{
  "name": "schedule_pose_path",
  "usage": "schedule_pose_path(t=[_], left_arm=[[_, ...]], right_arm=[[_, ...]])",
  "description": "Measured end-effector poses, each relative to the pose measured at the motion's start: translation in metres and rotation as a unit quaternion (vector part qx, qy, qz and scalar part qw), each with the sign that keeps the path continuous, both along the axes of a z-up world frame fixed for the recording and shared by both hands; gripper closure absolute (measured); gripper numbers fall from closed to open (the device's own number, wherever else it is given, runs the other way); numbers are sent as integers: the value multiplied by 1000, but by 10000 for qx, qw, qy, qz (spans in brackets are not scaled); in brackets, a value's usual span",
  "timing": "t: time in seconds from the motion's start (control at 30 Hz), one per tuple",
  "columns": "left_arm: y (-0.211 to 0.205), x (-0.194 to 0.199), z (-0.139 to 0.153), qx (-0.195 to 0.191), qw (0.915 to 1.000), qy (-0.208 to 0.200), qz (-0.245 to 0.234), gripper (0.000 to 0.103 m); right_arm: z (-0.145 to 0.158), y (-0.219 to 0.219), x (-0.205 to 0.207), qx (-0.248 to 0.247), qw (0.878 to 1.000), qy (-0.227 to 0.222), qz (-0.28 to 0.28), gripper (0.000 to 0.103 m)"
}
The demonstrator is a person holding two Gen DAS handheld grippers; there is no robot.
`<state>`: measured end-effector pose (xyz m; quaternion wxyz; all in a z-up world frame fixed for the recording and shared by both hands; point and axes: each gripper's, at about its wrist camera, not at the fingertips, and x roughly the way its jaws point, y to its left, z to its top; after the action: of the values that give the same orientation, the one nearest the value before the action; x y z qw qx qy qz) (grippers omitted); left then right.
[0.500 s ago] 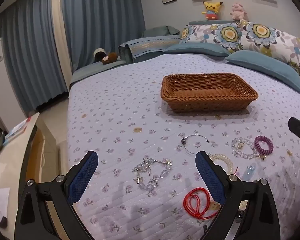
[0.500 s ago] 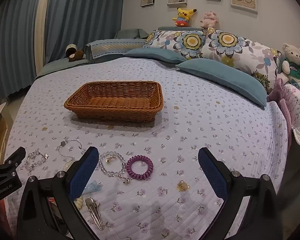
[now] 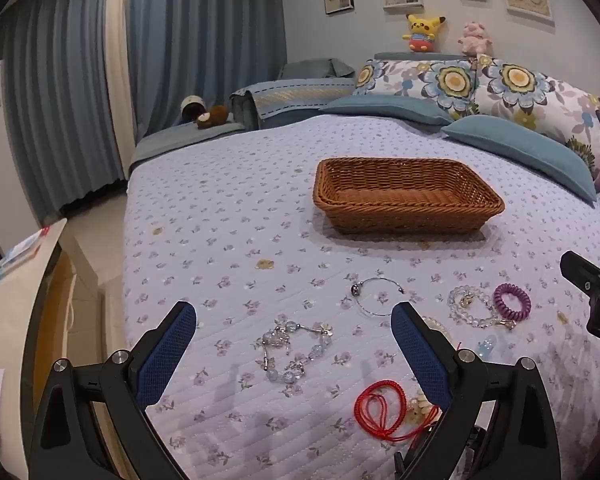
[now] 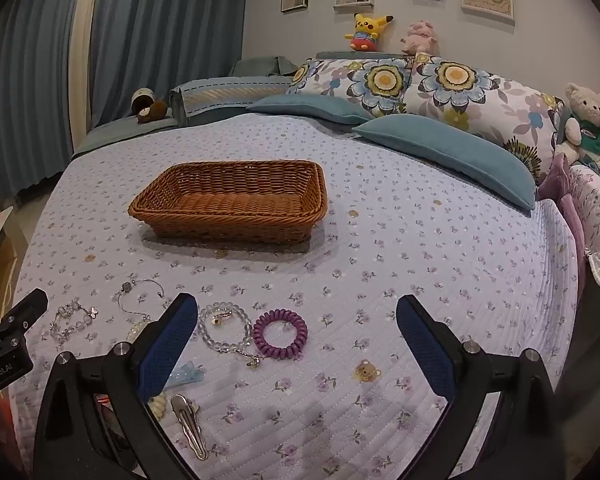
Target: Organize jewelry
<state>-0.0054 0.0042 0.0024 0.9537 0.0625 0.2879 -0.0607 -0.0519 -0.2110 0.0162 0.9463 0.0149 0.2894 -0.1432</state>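
Barely any change from half a second ago: slightly shifted framing in both wrist views, every piece of jewelry in the same place on the bedspread [image 3: 220, 240], none lifted. Left gripper [image 3: 294, 350] wide open and holding nothing, hovering low with the crystal bead bracelet [image 3: 296, 350] framed between its blue pads. Further right, thin silver bangle [image 3: 376, 296], red cord [image 3: 380, 408], then clear bead bracelet [image 3: 472, 308] touching purple coil hair tie [image 3: 512, 304]. Right gripper [image 4: 296, 344] equally spread and empty, purple coil between its fingers in its own view, silver hair clip [image 4: 188, 424] and small bear charm [image 4: 367, 372] nearer the camera. Wicker basket [image 4: 228, 220] empty, well beyond the pieces. Meaning for the task: sorting apparently not yet begun, both tools poised for a first pick, probably crystal bracelet on the left, hair tie on the right
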Motion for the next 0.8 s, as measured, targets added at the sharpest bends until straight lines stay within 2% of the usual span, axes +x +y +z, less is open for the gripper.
schedule_pose_path(t=[0.8], left_arm=[[4, 5, 1, -59, 10000, 12, -40, 4]], right_arm=[[-4, -2, 2, 60, 10000, 47, -2, 3]])
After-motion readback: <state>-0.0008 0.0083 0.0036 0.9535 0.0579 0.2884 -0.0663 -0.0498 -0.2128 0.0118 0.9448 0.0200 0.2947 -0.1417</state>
